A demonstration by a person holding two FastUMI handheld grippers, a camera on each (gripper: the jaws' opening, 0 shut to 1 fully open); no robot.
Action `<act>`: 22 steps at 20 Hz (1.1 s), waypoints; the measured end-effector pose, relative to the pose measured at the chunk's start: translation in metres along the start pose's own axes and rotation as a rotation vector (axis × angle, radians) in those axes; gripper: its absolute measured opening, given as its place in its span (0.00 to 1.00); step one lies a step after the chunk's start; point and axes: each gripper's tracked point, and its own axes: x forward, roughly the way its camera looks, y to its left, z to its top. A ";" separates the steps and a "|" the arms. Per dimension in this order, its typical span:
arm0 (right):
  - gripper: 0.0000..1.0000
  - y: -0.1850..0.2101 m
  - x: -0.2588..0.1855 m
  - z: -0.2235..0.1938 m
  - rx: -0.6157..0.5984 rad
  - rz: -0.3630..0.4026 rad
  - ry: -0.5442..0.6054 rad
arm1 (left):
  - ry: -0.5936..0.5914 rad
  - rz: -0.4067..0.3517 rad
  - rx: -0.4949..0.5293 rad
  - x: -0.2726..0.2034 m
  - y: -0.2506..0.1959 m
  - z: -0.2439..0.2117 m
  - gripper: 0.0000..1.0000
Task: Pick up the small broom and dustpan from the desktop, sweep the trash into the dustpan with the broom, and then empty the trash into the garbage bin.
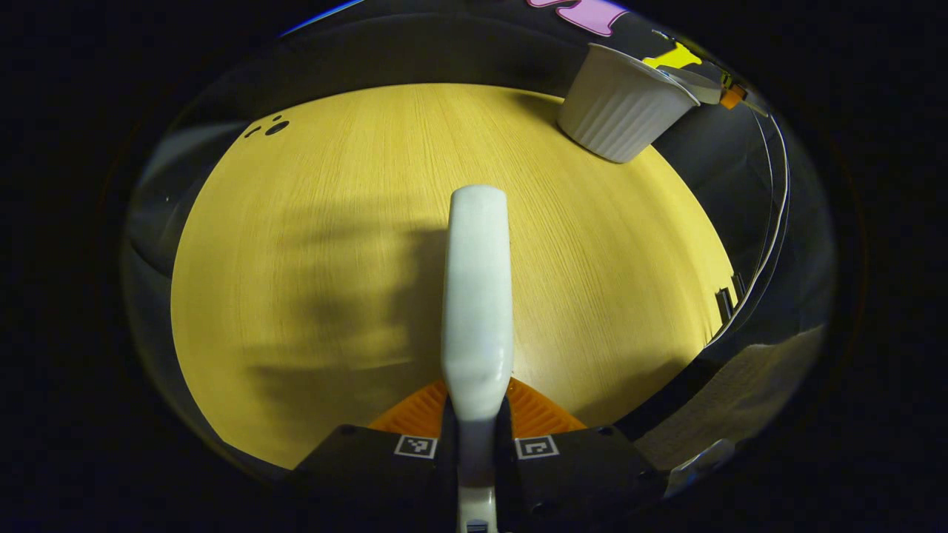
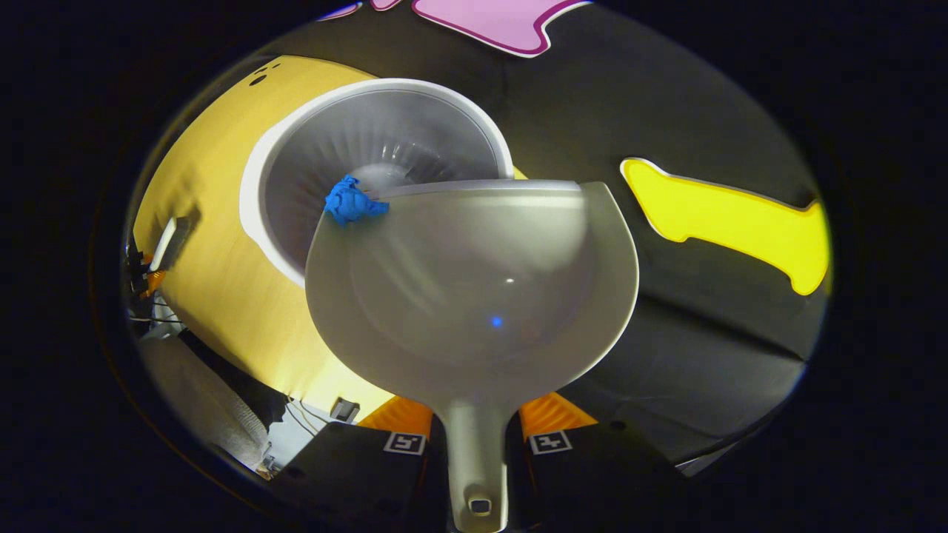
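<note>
My left gripper (image 1: pixel 478 411) is shut on the white broom handle (image 1: pixel 478 296), which points forward low over the yellow wooden desktop (image 1: pixel 311 244). The bristles are hidden. A white ribbed garbage bin (image 1: pixel 618 111) stands at the desktop's far right corner. My right gripper (image 2: pixel 475 418) is shut on the handle of the grey dustpan (image 2: pixel 474 289), which is tipped with its front lip over the open garbage bin (image 2: pixel 370 141). A crumpled blue piece of trash (image 2: pixel 352 201) sits at the pan's left front corner, over the bin's inside. The dustpan's edge (image 1: pixel 689 80) shows at the bin's rim in the left gripper view.
Small dark holes (image 1: pixel 275 127) mark the desktop's far left corner. A thin cable (image 1: pixel 774 222) runs down past the desktop's right edge. The black booth wall stands close behind the bin. A pale carpeted floor (image 2: pixel 200 400) lies below the table's edge.
</note>
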 end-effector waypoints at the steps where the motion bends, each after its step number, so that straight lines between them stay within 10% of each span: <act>1: 0.36 0.002 -0.001 0.002 -0.007 0.006 -0.007 | 0.002 -0.001 0.000 0.000 0.000 -0.001 0.24; 9: 0.35 0.001 -0.007 -0.001 0.026 -0.008 -0.044 | -0.011 0.009 -0.008 -0.001 0.000 -0.001 0.24; 22: 0.36 0.057 -0.070 -0.047 0.217 0.117 -0.408 | -0.010 0.034 0.039 -0.008 0.003 0.009 0.24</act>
